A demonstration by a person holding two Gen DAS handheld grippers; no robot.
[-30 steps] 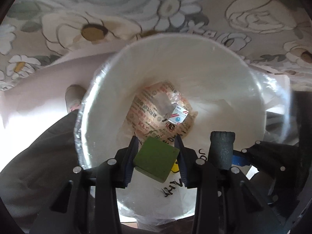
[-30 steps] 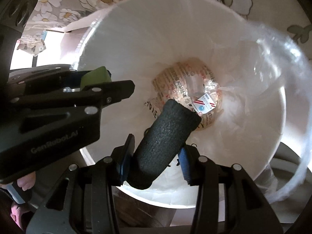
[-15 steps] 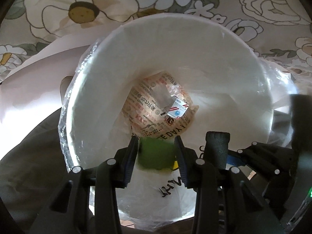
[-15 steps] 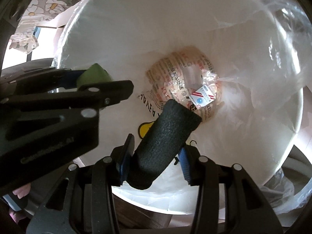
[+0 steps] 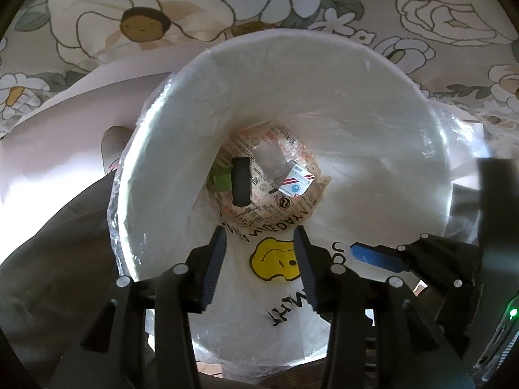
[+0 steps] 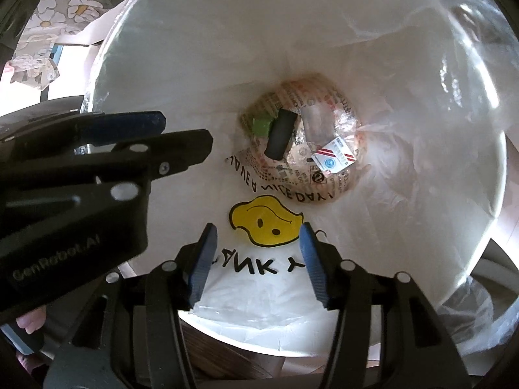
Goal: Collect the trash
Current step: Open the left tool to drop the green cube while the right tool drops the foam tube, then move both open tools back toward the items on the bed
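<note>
Both items are in: green block (image 5: 221, 181) and black foam cylinder (image 5: 240, 181) lie at the bottom of the lined bin (image 5: 324, 74), touching, beside a small red-striped packet (image 5: 296, 185). Left hand-held gripper (image 5: 258, 264) and right hand-held gripper (image 6: 256, 261) hang over the bin's near rim, jaws spread, nothing held. No other trash visible; task appears near done. Surroundings: floral cloth (image 5: 194, 6) beyond the bin; no worktop seen.

The green block (image 5: 221, 181) at the bottom of the bin (image 5: 405, 162) is partly hidden behind the black foam roll (image 5: 241, 181), so its full shape cannot be told. The print on the crumpled wrapper (image 5: 259, 207) is too small to read. The right gripper (image 5: 382, 256) shows only one blue finger in the left view, the rest cut off and blurred at the edge
</note>
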